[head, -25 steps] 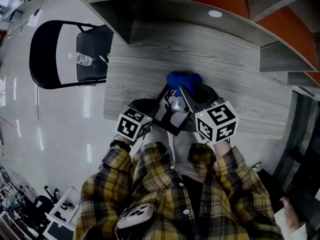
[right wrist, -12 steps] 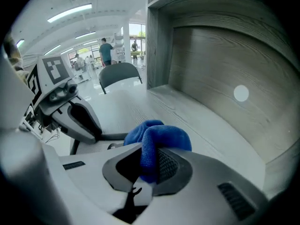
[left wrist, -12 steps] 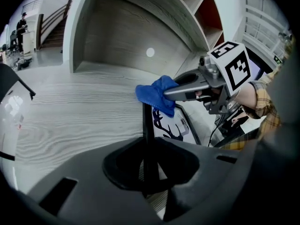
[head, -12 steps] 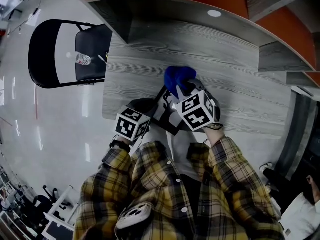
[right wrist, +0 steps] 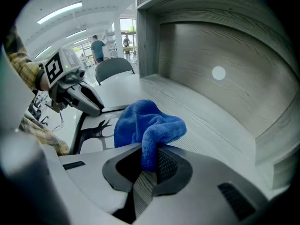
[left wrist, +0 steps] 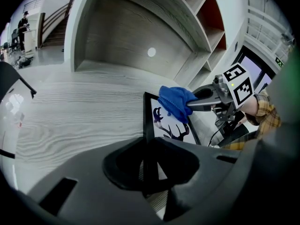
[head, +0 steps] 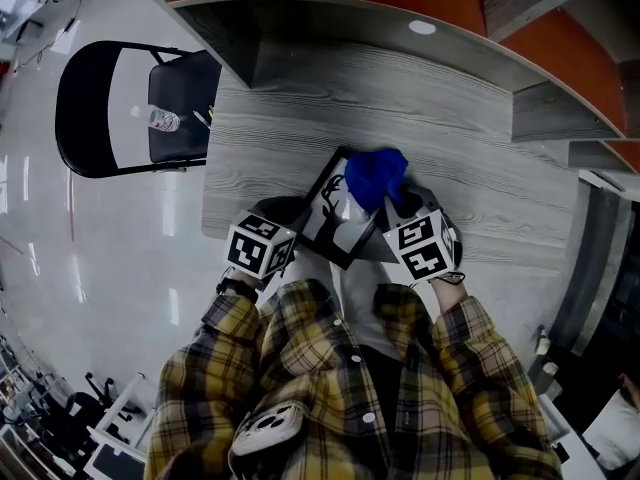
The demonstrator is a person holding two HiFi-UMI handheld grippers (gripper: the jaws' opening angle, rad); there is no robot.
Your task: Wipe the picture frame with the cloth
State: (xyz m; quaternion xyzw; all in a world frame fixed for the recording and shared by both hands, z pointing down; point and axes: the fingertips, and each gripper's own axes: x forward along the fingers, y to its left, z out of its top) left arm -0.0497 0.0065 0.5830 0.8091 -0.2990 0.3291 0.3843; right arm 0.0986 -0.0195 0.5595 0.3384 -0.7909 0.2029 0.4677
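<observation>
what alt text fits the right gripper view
The right gripper clamps a blue cloth lying on a deer-print frame. The left gripper holds the frame from the left, on a grey wood table.

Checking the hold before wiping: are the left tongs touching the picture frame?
Touching. The left gripper view shows the left tongs clamped on the picture frame's near black edge.

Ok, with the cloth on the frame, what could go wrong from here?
1. The left gripper pinches the picture frame only by its thin near edge, so wiping pressure might twist it loose.
2. The right gripper holds just a fold of the cloth; dragging could pull it free.
3. The frame lies close to the table's near edge and might slide off.
</observation>
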